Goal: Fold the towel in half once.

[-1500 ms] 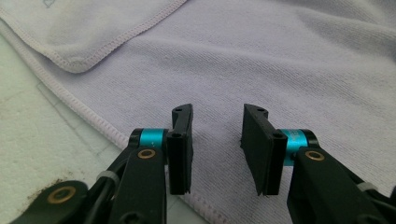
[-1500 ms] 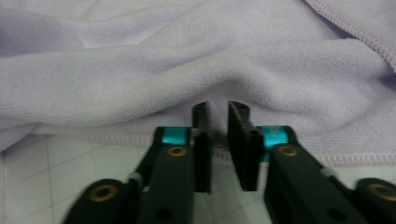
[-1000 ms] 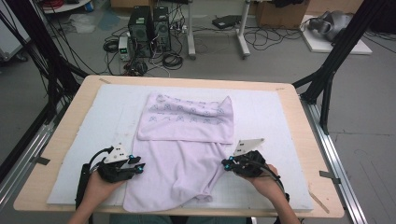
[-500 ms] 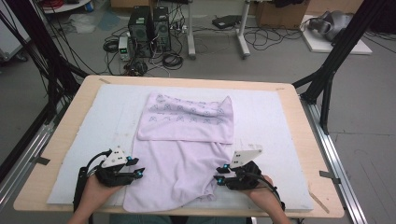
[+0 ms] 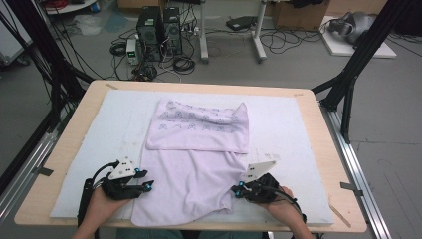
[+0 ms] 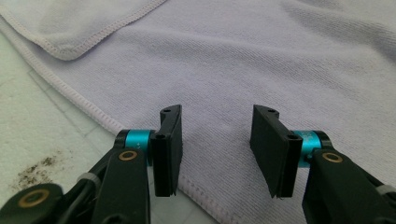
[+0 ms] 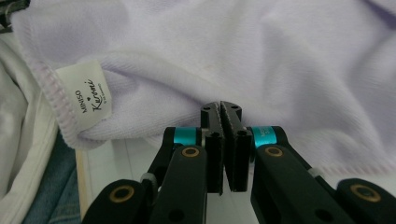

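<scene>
1. High view: lilac towel [image 5: 191, 164] lies flat on the white mat [image 5: 298, 124] on the wooden table [image 5: 64, 149], far end already folded toward the middle, patterned side up. Near half lies single-layer, likely the next part to be folded. Both hands sit at the near corners, forearms coming in low from the bottom edge; left gripper [image 5: 144, 184] at the towel's left edge, right gripper [image 5: 238, 190] at its right edge, each pointing inward, roughly level with the table.

2. Left gripper view: jaws stand apart, straddling the hem of the towel [image 6: 261, 60], nothing pinched between the pads. They have just been opening and look staged for a pinch on the edge. Gripper tilted down, close over the cloth.

3. Right gripper view: jaws have just been closing and now meet, pressed together at the towel's [image 7: 261, 56] hem; whether cloth is actually caught between them I cannot tell. Sewn white label [image 7: 91, 93] lies just beside, on the folded-under corner. Gripper low, near level.
</scene>
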`<state>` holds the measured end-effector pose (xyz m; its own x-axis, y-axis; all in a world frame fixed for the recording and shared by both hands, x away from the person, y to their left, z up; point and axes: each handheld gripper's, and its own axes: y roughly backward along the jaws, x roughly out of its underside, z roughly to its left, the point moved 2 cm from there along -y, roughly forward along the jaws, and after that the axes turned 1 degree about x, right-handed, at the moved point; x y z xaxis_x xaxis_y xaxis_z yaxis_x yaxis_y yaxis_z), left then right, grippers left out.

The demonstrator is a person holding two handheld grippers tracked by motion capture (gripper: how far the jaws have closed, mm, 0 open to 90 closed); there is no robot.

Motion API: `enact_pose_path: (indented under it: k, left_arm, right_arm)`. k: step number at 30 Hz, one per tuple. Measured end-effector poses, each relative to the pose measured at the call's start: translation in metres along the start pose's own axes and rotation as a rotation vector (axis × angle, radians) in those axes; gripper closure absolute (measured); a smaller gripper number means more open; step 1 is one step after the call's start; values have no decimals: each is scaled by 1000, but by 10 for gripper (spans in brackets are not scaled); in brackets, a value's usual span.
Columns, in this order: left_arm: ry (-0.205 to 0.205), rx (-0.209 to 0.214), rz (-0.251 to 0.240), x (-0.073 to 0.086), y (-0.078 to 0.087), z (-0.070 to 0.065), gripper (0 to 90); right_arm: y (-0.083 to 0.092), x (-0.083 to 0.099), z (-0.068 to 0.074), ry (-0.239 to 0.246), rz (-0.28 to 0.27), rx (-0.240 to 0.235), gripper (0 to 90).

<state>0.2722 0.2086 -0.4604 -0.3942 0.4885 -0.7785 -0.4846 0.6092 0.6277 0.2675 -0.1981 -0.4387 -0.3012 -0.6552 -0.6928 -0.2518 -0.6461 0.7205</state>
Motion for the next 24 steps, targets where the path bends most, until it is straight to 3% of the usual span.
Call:
enact_pose_path:
  k: [3,6,13,15,19,24]
  left_arm:
    - [-1,-4,0,0,0,0,535]
    - [-4,-5,3,0,0,0,534]
    - [-2,-6,2,0,0,0,531]
    - [-1,-4,1,0,0,0,530]
    - [2,-3,-6,1,0,0,529]
    - [3,-1,-9,1,-1,1,529]
  right_arm:
    - [20,2,-7,-27,-44,26,865]
    - [29,6,-7,-46,-74,11,789]
    - [7,17,8,-40,-48,-54,623]
    - [-2,17,10,-41,-35,-48,638]
    - [-12,13,10,-29,-21,-45,818]
    - [-10,5,11,-6,0,-57,860]
